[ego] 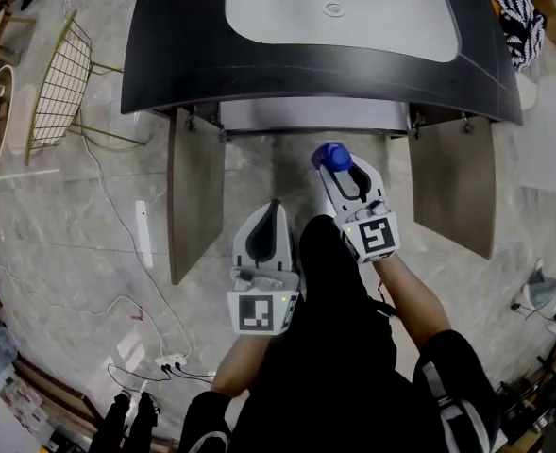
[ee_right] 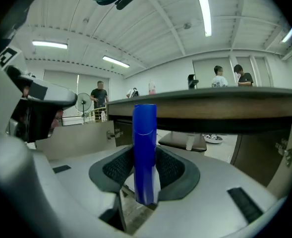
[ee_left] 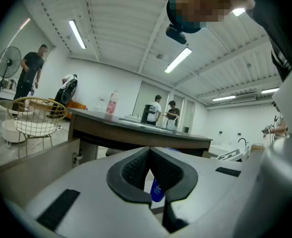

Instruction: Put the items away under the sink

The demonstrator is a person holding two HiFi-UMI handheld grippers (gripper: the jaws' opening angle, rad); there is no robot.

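A tall blue bottle (ego: 331, 156) stands upright between the jaws of my right gripper (ego: 342, 166), which is shut on it just in front of the opening under the sink. In the right gripper view the blue bottle (ee_right: 145, 148) fills the gap between the pads of the right gripper (ee_right: 145, 167). My left gripper (ego: 272, 208) hangs lower and to the left, over a dark-trousered knee; its tips meet with nothing between them. In the left gripper view, part of a blue item (ee_left: 157, 190) shows behind the shut jaws of the left gripper (ee_left: 149, 152).
The dark counter (ego: 306, 74) with a white basin (ego: 339, 8) overhangs the cabinet. Both doors stand open, the left door (ego: 194, 196) and the right door (ego: 455, 182). A wire basket (ego: 60, 83) stands far left; cables and a power strip (ego: 169, 361) lie on the floor.
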